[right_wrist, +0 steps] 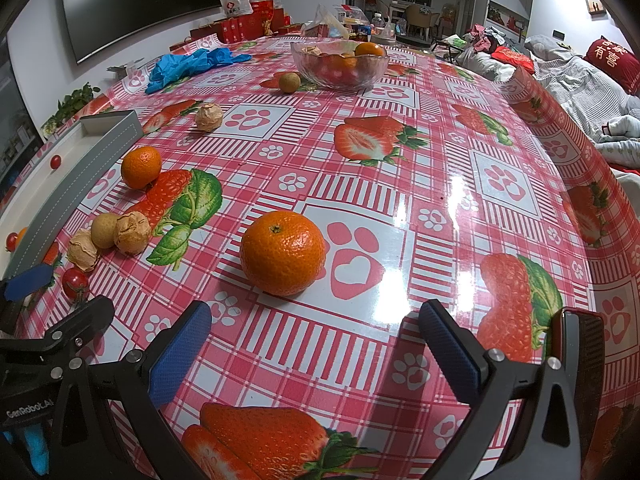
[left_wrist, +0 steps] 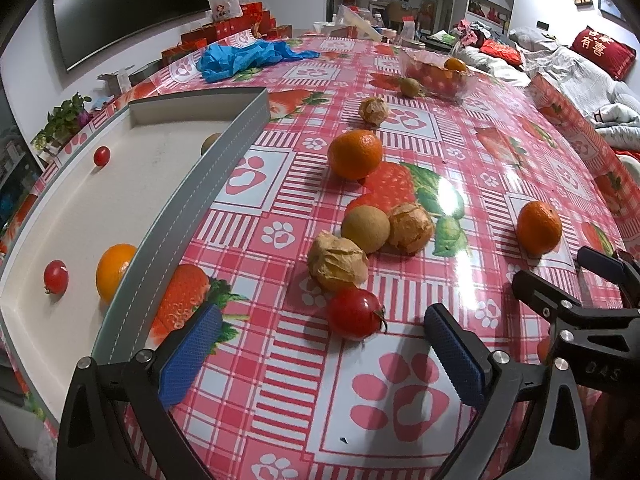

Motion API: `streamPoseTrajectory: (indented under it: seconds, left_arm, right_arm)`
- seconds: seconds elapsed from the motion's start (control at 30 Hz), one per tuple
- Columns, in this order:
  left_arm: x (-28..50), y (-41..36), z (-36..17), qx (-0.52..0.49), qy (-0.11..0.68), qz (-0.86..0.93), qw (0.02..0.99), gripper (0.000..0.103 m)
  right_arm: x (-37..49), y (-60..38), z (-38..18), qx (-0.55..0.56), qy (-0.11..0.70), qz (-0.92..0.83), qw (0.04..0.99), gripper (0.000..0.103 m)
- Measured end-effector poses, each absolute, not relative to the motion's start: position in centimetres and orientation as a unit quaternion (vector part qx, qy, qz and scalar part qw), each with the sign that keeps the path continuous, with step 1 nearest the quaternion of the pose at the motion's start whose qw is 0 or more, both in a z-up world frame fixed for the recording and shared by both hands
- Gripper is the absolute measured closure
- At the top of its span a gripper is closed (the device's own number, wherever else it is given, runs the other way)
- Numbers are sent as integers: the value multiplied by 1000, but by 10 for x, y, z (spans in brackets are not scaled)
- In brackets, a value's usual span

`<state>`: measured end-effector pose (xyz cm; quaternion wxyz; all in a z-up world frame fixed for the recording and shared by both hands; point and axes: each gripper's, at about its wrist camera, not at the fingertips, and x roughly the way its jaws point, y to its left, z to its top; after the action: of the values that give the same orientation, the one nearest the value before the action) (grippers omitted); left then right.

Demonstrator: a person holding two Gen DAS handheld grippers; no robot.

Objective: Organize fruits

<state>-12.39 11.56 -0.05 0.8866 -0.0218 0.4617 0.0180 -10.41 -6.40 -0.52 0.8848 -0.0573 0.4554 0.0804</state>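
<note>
Fruits scattered over the table (left_wrist: 400, 420), with its red-checked cloth of strawberries and paw prints. Left gripper (left_wrist: 320, 344) at 6 o'clock in its own view, jaws released and wide apart, grasping nothing. Cherry tomato (left_wrist: 355, 313) just past the fingertips, between the two blue pads (left_wrist: 188, 354), touching neither. Beyond it, at 12 o'clock, a tight cluster: papery husked fruit (left_wrist: 337, 261), round brown longan (left_wrist: 365, 229) and second husked fruit (left_wrist: 411, 229), each touching its neighbour. Farther on, a tangerine (left_wrist: 355, 154), then a third husked fruit (left_wrist: 373, 110). Grey tray (left_wrist: 224, 168) from 8 to 11 o'clock, holding two small tomatoes (left_wrist: 55, 277), an orange (left_wrist: 114, 271) against the near wall, and another brown fruit half hidden behind the wall.

Right gripper (right_wrist: 316, 336) at 6 o'clock in the right wrist view, jaws likewise released, empty. Large tangerine (right_wrist: 283, 253) just ahead at 12 o'clock, standing clear of both pads, stem end up. Same cluster seen at 9 o'clock, beside the left gripper's frame. Farther out, a lone longan (right_wrist: 289, 82) just beside a glass bowl (right_wrist: 376, 74) at 12 o'clock, with tangerines and red fruit inside. Crumpled blue gloves (right_wrist: 188, 65) at 11 o'clock, well apart from the bowl. Red boxes (right_wrist: 240, 28) at the far table edge.
</note>
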Motion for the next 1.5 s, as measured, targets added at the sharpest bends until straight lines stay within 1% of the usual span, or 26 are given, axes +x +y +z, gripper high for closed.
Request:
streamPoseTrajectory:
  seconds: [0.03,0.07,0.13,0.17,0.2,0.23,0.3,0.4,0.53,0.6,0.63,0.7,0.73,0.77,0.8,0.83,1.2,1.5]
  left_arm:
    - [-126,114,2,-21,459,15,888,15]
    - [-127,113,2,-20,459,12,888,18]
    - [-127,110,4,-19,462,7,887,28]
    - [-126,108,5,-19,463,6,886,29]
    - [-125,108,5,-20,464,5,886,34]
    - [-124,107,6,-21,464,4,886,40]
    - [-122,106,8,-26,467,0,884,45]
    - [-118,105,9,-37,470,-14,882,46]
    - [-117,100,8,-23,470,-17,882,46]
    - [-116,100,8,-22,472,-20,881,47]
    - [-116,101,9,-23,472,-20,881,56]
    - [-116,104,10,-24,474,-22,880,61]
    - [-117,108,10,-31,475,-25,879,68]
    - [-117,110,11,-34,476,-28,878,72]
    - [-118,112,11,-38,477,-31,877,75]
    - [-119,114,11,-44,478,-35,877,75]
    - [-134,124,23,-67,472,-58,877,75]
    - [-144,158,58,-77,432,-39,897,75]
  right_arm:
    - [-104,-64,-5,-57,455,80,885,0]
    - [-104,-64,-5,-57,455,80,885,0]
    - [-104,-64,-5,-58,456,80,885,0]
    - [-104,-64,-5,-58,456,80,885,0]
    - [-104,-64,-5,-58,456,80,885,0]
    - [-104,-64,-5,-58,456,80,885,0]
    - [-103,-64,-5,-58,457,80,884,0]
    - [-98,-62,-4,-60,467,81,879,0]
    - [-84,-58,-1,-47,482,87,871,0]
    - [-77,-55,1,-38,481,94,871,4]
    - [-74,-52,3,-41,479,94,872,11]
    - [-71,-46,5,-47,476,93,873,26]
    - [-71,-43,8,-54,470,92,876,46]
    - [-71,-43,10,-56,467,95,877,60]
    - [-70,-43,11,-48,471,104,874,60]
    - [-70,-46,12,-28,477,118,871,60]
    - [-83,-49,29,20,486,148,861,60]
    - [-87,-4,59,5,470,194,861,60]
